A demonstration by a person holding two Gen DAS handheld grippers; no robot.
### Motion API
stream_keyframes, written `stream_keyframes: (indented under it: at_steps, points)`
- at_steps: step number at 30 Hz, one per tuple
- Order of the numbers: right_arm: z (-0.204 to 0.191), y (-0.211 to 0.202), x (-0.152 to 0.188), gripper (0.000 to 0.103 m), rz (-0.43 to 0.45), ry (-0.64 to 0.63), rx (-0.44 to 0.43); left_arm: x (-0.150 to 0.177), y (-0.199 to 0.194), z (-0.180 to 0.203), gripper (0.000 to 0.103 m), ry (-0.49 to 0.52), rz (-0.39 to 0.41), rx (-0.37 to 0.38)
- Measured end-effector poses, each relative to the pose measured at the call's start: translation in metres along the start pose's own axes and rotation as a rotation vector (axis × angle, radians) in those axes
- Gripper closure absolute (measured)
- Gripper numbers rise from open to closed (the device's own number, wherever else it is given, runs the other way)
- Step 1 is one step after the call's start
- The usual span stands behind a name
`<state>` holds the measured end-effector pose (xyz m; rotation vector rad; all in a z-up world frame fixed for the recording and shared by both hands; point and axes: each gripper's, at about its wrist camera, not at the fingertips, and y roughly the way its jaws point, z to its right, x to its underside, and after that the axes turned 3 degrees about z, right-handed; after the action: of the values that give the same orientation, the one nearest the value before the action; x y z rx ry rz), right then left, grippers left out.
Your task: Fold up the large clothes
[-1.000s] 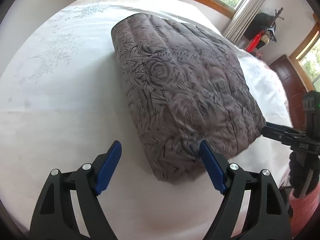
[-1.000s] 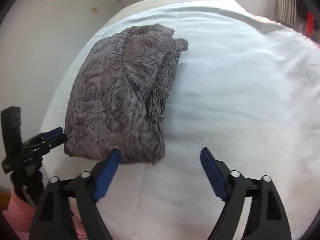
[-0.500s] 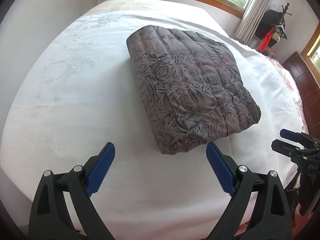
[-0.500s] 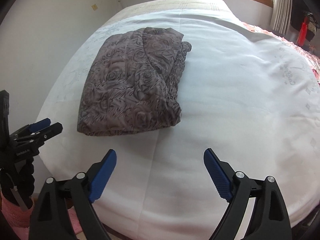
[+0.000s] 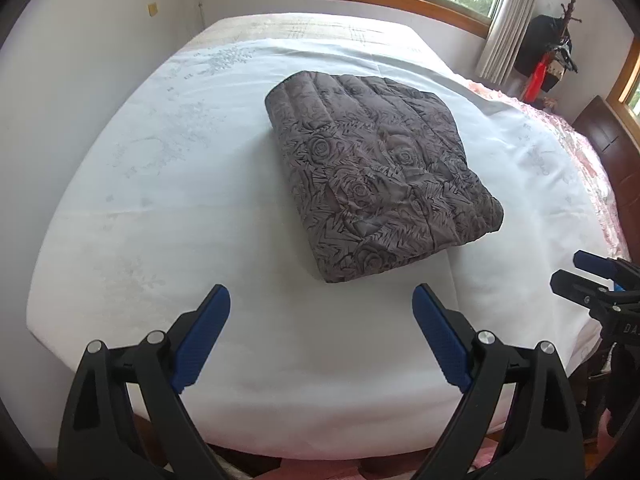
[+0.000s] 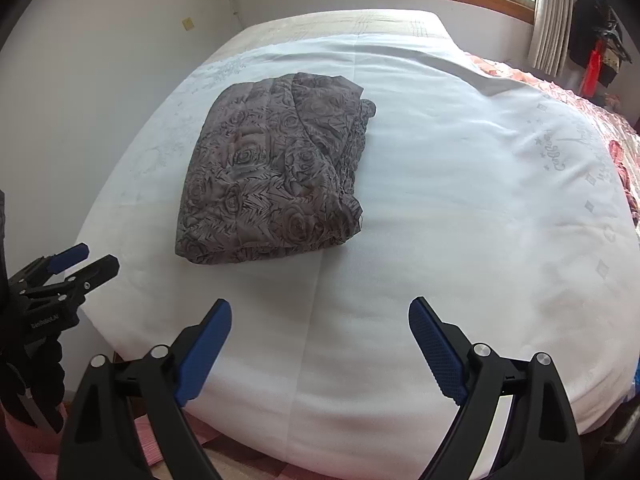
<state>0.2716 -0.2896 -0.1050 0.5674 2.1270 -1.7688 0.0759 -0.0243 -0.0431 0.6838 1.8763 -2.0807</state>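
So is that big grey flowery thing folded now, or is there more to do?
It looks done. The grey rose-print garment lies as a compact folded bundle on the white bed sheet. Nothing is in hand: the left claw and right claw are both open and empty, clear of the bundle. One side's layers look slightly ragged, so perhaps a tidy-up remains.

Left gripper (image 5: 321,305) angled steeply down, jaws spread wide, nothing between the blue pads (image 5: 202,340); they've just been opening. Right gripper (image 6: 320,316) same pose, jaws wide and empty, also just been opening. Each shows at the edge of the other's view, side by side, apart
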Motion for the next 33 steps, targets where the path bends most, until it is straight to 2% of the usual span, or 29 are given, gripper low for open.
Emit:
stream_keyframes:
  at_steps: [13, 33]
  points:
    - [-0.0079, -0.0035, 0.0051, 0.013, 0.0, -0.009, 0.019, 0.0046, -0.0106, -0.0002, 0.011, 0.005, 0.012, -0.03]
    - [-0.0079, -0.0037, 0.005, 0.013, 0.0, -0.008, 0.023, 0.0066, -0.008, 0.0032, 0.011, 0.027, 0.004, -0.036]
